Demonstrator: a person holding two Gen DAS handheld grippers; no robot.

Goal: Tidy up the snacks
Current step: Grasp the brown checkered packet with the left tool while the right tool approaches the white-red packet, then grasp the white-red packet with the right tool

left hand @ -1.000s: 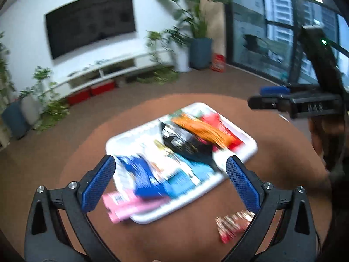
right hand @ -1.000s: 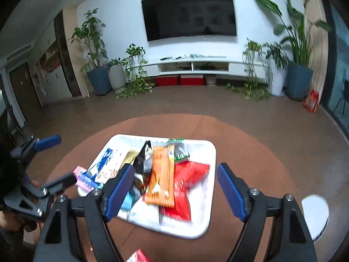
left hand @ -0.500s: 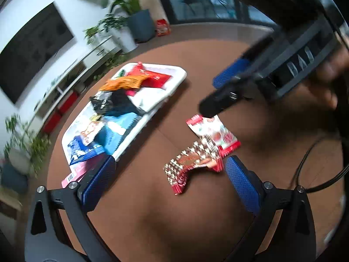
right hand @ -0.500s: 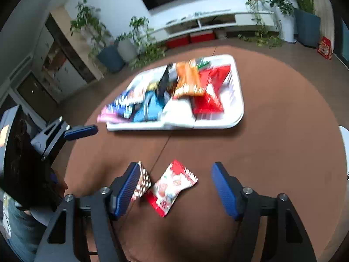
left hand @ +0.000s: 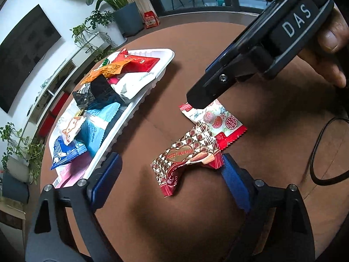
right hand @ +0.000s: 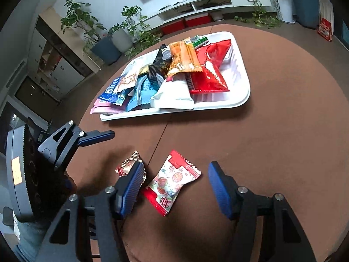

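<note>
Glossy foil wrappers (left hand: 214,122), white plastic tray (right hand: 242,80), matt table (right hand: 272,131)

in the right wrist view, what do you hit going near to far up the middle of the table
white and red candy packet → bare brown table → white tray of snacks → white shelf by the wall

Two loose snacks on brown table: white-red fruit-print packet (right hand: 172,181) lying flat, gold-brown patterned packet (left hand: 187,155) overlapping its corner. Many colourful packets heaped in white tray (right hand: 240,100).
</note>
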